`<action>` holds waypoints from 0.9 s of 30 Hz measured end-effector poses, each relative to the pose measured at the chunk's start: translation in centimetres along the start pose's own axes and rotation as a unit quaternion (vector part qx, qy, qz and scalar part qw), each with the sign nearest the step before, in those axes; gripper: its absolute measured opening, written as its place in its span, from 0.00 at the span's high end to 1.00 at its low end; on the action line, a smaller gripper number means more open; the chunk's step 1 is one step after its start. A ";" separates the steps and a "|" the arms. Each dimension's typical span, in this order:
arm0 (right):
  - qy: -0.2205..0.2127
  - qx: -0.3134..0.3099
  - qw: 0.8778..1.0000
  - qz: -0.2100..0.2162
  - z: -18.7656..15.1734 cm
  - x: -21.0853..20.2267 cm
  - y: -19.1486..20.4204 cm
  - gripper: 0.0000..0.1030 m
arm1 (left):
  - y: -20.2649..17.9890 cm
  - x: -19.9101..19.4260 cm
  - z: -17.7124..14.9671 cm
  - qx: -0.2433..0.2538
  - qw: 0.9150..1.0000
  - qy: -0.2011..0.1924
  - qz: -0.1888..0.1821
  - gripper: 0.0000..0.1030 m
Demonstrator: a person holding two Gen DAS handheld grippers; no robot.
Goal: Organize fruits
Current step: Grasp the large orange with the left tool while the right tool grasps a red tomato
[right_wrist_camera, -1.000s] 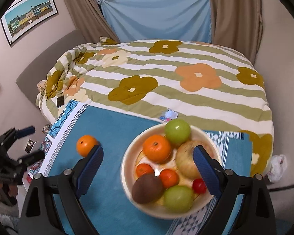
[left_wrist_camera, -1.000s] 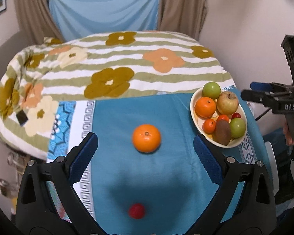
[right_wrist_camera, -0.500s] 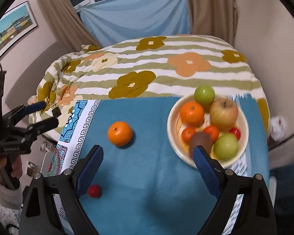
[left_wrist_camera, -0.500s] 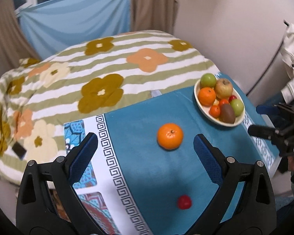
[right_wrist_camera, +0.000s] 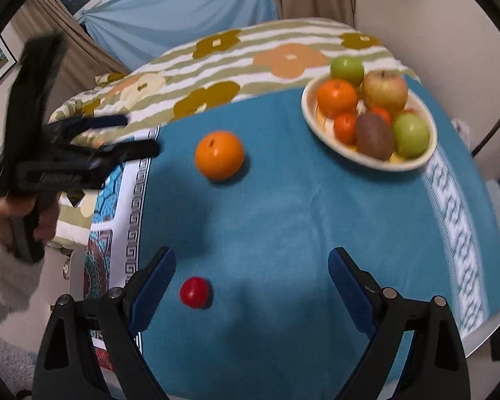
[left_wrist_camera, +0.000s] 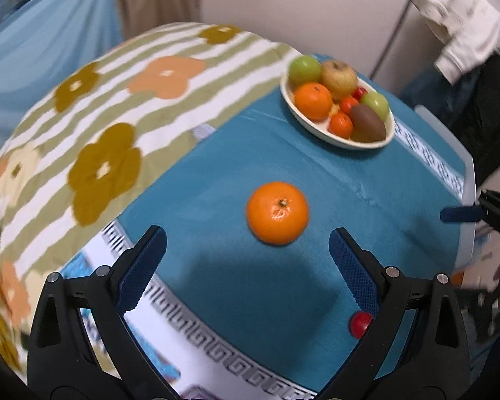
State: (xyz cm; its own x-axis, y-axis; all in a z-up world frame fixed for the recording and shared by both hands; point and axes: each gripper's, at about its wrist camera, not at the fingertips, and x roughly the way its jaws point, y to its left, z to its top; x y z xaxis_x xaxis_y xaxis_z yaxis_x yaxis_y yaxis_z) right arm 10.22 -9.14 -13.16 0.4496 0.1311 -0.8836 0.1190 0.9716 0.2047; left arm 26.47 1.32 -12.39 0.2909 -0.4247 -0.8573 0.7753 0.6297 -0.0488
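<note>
A loose orange (left_wrist_camera: 277, 212) lies on the blue cloth just beyond my left gripper (left_wrist_camera: 246, 236), which is open and empty. A small red fruit (left_wrist_camera: 360, 324) sits behind its right finger. In the right wrist view the same small red fruit (right_wrist_camera: 195, 291) lies close to the left finger of my right gripper (right_wrist_camera: 253, 256), also open and empty, with the orange (right_wrist_camera: 219, 155) farther off. A cream bowl (right_wrist_camera: 366, 160) at the far right holds apples, oranges and a kiwi. The left gripper (right_wrist_camera: 133, 135) shows at the left, held by a hand in a white fluffy sleeve.
A flowered, striped quilt (left_wrist_camera: 116, 106) covers the bed behind the table. The blue cloth (right_wrist_camera: 316, 220) has a patterned border, and the table's pale edge (left_wrist_camera: 468, 180) runs along the right. Clothes (left_wrist_camera: 456, 23) hang on a rack at the far right.
The right gripper has swung left from over the bowl to above the small red fruit. The left gripper has rolled and sunk closer to the orange. Both stay open.
</note>
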 end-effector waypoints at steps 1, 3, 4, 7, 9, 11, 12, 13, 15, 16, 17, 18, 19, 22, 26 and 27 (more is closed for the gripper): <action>0.005 -0.001 1.000 0.001 -0.6 0.5 0.4 0.11 | -0.1 0.7 0.2 0.009 1.000 0.003 -0.005 0.00; 0.011 -0.009 1.000 -0.002 -1.3 1.4 1.2 0.11 | -0.5 2.1 0.7 0.028 0.999 0.008 -0.017 0.00; 0.013 -0.015 1.000 -0.004 -1.6 1.7 1.6 0.11 | -0.6 2.7 0.9 0.035 0.999 0.010 -0.021 0.00; 0.016 -0.038 0.999 -0.003 -2.6 3.0 2.9 0.12 | -1.2 4.4 1.4 0.055 0.998 0.018 -0.030 0.00; 0.018 -0.051 0.999 -0.004 -3.2 3.8 3.6 0.12 | -1.7 5.6 1.7 0.067 0.997 0.025 -0.037 0.00; 0.025 -0.067 0.997 -0.003 -3.7 4.9 4.2 0.26 | -2.2 6.6 1.7 0.079 0.996 0.032 -0.041 0.00; 0.031 -0.076 0.997 -0.001 -3.9 5.5 4.5 0.30 | -2.4 7.1 1.7 0.085 0.995 0.035 -0.040 0.00; 0.036 -0.082 0.996 -0.002 -4.1 6.0 4.8 0.33 | -2.6 7.5 1.6 0.089 0.995 0.038 -0.039 0.00; 0.039 -0.086 0.996 -0.002 -4.6 6.7 5.1 0.37 | -2.8 8.3 1.4 0.093 0.994 0.045 -0.042 0.01; 0.039 -0.085 0.996 0.001 -4.7 6.9 5.1 0.41 | -2.9 8.6 1.3 0.093 0.994 0.048 -0.043 0.03; 0.036 -0.085 0.996 -0.001 -4.7 7.0 5.1 0.43 | -2.9 8.9 1.2 0.092 0.993 0.050 -0.044 0.06; 0.031 -0.088 0.996 -0.004 -4.7 7.0 5.2 0.44 | -2.9 9.2 1.1 0.092 0.993 0.053 -0.045 0.07; 0.028 -0.091 0.995 -0.008 -4.7 6.9 5.3 0.46 | -2.9 9.3 1.0 0.092 0.993 0.054 -0.045 0.07; 0.023 -0.093 0.995 -0.008 -5.0 6.8 5.6 0.50 | -2.9 9.6 0.8 0.093 0.993 0.056 -0.043 0.12; 0.019 -0.125 0.992 -0.017 -5.8 6.6 6.9 0.55 | -3.1 9.7 0.6 0.100 0.993 0.055 -0.034 0.34; 0.019 -0.125 0.992 -0.015 -5.9 6.5 7.0 0.55 | -3.2 9.7 0.5 0.103 0.993 0.054 -0.033 0.35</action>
State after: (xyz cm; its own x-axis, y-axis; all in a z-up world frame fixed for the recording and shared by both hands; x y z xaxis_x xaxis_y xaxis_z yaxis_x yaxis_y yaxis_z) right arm 8.78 -0.31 -19.96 0.4157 0.1032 -0.9036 -0.0940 0.9931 0.0702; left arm 27.13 -5.10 -20.26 0.1819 -0.3814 -0.9063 0.8922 0.4515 -0.0110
